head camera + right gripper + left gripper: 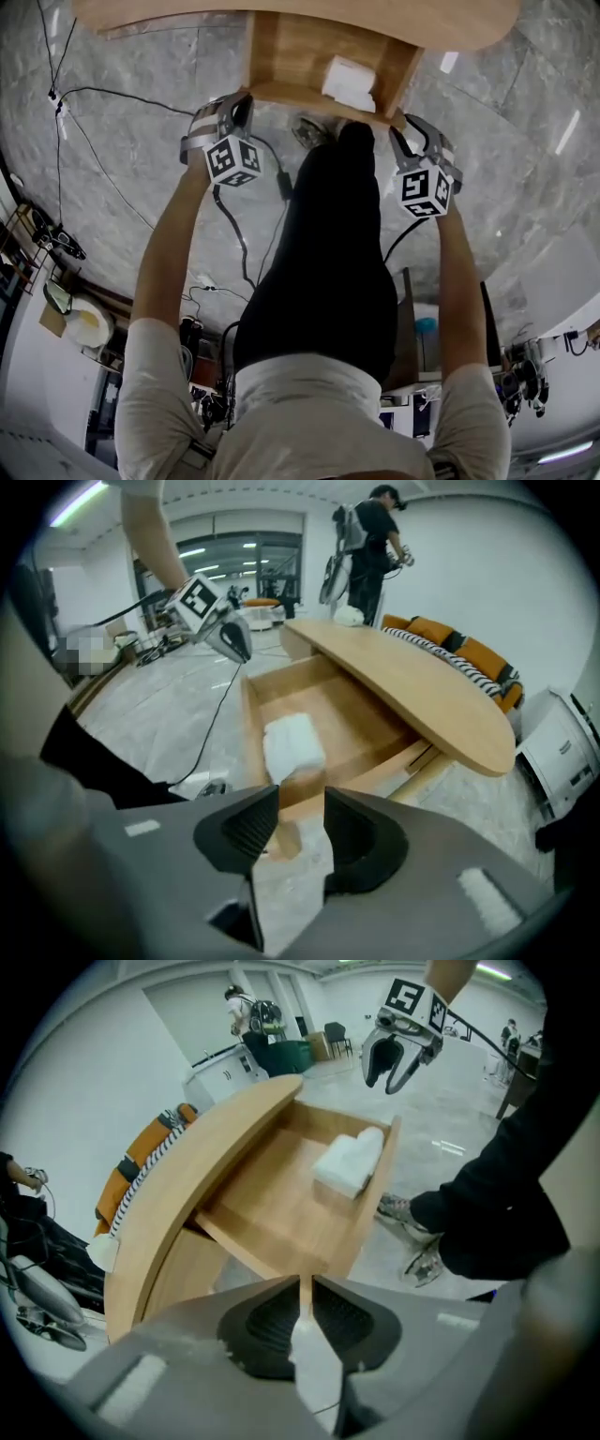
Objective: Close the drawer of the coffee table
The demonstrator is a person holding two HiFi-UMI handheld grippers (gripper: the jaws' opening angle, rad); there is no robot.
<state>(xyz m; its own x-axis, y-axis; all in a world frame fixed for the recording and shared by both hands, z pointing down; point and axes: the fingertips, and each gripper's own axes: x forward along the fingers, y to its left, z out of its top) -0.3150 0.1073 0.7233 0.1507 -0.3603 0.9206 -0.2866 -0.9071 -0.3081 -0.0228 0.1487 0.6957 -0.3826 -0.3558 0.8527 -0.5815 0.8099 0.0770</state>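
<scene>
Drawer (286, 58) is out from under the table top (281, 17), open side up, front panel toward the person. It holds one item – a white soft-looking block (349, 82), lying against the front panel on the person's right side. The rest of the drawer floor is bare wood.

Left gripper (234, 105) hangs by the left end of the front panel, jaws drawn together to a thin slit with nothing in it. Right gripper (419, 131) is by the right corner, jaws apart – the panel edge shows through the gap, pads not on it. Whether either touches the drawer can't be told.
</scene>
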